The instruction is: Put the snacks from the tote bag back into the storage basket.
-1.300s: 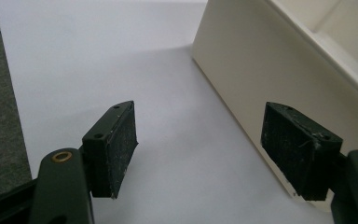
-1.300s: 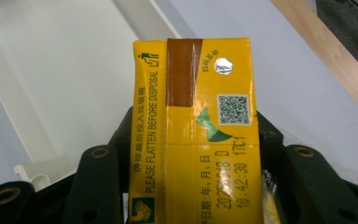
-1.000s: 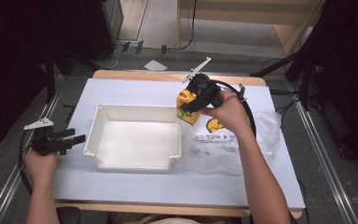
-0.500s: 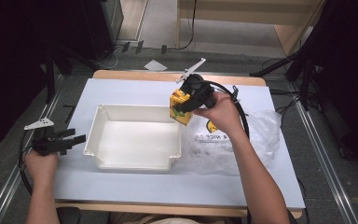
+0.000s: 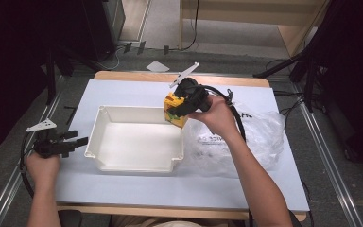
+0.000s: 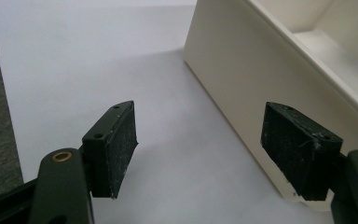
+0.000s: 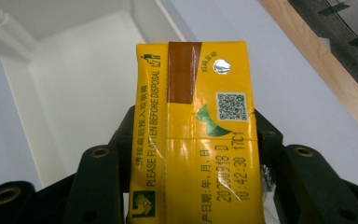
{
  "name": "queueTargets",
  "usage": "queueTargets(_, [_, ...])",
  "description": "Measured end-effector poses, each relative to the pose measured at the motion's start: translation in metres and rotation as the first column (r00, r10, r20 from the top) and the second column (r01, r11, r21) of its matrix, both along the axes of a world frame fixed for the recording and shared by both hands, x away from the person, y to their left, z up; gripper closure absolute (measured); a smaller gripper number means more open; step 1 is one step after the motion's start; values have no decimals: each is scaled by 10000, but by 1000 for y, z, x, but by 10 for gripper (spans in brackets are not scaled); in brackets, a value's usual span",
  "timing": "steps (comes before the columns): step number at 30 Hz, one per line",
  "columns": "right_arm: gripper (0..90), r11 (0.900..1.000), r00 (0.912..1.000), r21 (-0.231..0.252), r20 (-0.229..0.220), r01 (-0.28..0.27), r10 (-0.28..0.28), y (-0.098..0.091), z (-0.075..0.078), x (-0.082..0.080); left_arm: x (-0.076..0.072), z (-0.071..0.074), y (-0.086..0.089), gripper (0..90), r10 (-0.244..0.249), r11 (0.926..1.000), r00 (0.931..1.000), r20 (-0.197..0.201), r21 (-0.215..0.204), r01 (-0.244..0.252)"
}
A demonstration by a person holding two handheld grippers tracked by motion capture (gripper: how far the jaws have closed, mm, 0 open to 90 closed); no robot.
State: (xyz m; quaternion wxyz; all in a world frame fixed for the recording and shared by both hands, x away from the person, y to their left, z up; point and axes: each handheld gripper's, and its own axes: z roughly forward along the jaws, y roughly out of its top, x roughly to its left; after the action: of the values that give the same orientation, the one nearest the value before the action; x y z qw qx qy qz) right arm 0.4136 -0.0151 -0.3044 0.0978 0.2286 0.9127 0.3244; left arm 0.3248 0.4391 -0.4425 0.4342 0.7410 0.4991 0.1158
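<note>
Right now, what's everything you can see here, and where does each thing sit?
carton: one, yellow, held in the right gripper above the tub's far right corner
tub: one, white, mid-table, nothing inside
bag: one, clear plastic with print, flat on the table right of the tub
table: one, pale blue top with wooden edge
paper scrap: one, white, on the floor beyond the table
left gripper: one, black, jaws open, beside the tub's left wall
right gripper: one, black, jaws shut on the carton
hands: two, the left at the table's left edge, the right over the bag
</note>
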Motion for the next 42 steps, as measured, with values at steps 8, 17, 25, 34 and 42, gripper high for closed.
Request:
queueTargets(8, [521, 9990, 9988, 114, -227, -431, 434, 18, -8, 3, -2, 0, 2, 279, 68, 10000, 10000, -17, -20, -68])
queueTargets(17, [520, 9978, 9971, -142, -404, -644, 638, 37, -27, 8, -8, 0, 8, 280, 217, 9997, 9998, 51, -137, -216])
queueTargets(25, [519, 9959, 9955, -613, -706, -668, 624, 47, -47, 15, -7, 0, 7, 279, 215, 9997, 9998, 27, -129, -214])
queueTargets(34, [519, 9928, 9940, -1012, -944, -642, 547, 54, -66, 20, -4, -1, 5, 279, 112, 9999, 9999, -69, -96, -112])
queueTargets(42, [518, 9905, 9922, -1205, -1131, -666, 530, 60, -77, 23, -5, -1, 6, 279, 147, 9998, 9999, -62, -133, -148])
